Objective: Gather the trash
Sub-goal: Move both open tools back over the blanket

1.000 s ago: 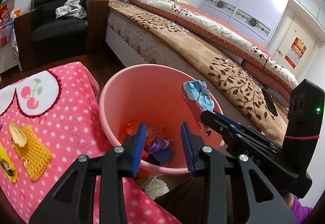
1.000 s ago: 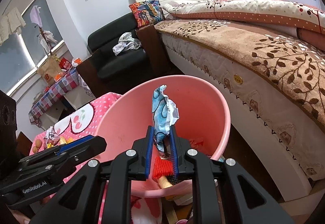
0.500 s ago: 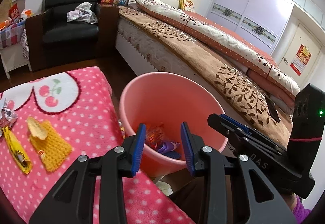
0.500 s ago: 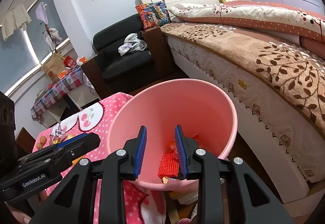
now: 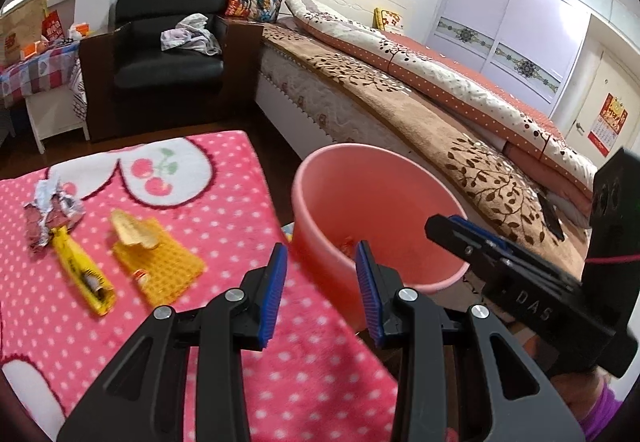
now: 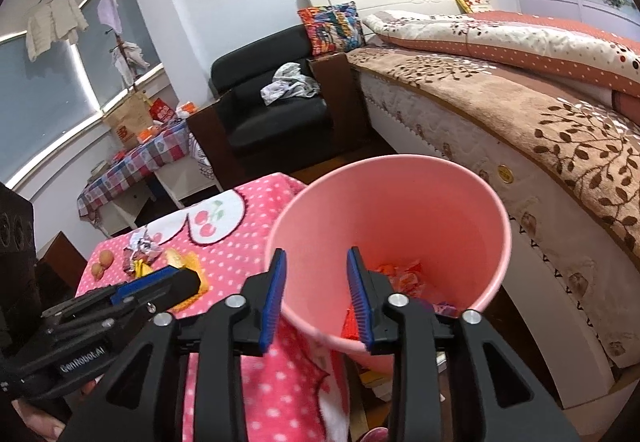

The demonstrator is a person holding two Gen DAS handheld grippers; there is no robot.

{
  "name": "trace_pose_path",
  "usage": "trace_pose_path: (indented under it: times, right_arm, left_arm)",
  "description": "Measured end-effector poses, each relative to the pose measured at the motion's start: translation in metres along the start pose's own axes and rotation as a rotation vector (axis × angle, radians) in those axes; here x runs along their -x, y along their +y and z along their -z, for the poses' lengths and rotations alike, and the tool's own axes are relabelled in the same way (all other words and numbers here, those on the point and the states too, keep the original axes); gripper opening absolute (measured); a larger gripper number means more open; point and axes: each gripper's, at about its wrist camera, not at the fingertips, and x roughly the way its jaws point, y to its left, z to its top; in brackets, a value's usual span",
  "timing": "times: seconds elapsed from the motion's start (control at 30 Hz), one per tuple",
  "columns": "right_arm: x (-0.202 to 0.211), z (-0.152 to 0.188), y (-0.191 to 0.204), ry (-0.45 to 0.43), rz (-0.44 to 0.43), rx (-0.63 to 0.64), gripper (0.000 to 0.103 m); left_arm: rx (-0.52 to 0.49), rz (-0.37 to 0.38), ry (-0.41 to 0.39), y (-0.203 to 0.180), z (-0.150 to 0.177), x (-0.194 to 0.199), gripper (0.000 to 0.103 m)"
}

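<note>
Right gripper (image 6: 316, 292), frame centre over pink bucket (image 6: 496, 201): jaws have just been opening, empty. Left gripper (image 5: 322, 288) parted, empty.

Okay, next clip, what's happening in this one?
A person with a gripper in each hand is clearing trash off a pink polka-dot blanket into a pink bucket. The right gripper hangs over the bucket, jaws just opened with nothing between them; wrappers already lie inside. The left gripper is open and empty too. A crumpled foil wrapper, a yellow wrapper and a yellow mesh piece remain on the blanket.
</note>
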Motion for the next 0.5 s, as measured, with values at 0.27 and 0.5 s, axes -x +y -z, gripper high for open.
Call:
trace_pose_path:
  times: [0.27, 0.5]
  right_arm:
    - [0.000, 0.008, 0.034, 0.005, -0.051, 0.069, 0.037]
    - [-0.008, 0.013, 0.055, 0.029, -0.078, 0.101, 0.037]
  left_arm:
    - [-0.011, -0.049, -0.010, 0.019, 0.019, 0.019, 0.036]
    - [0.024, -0.083, -0.024, 0.048, 0.033, 0.039, 0.036]
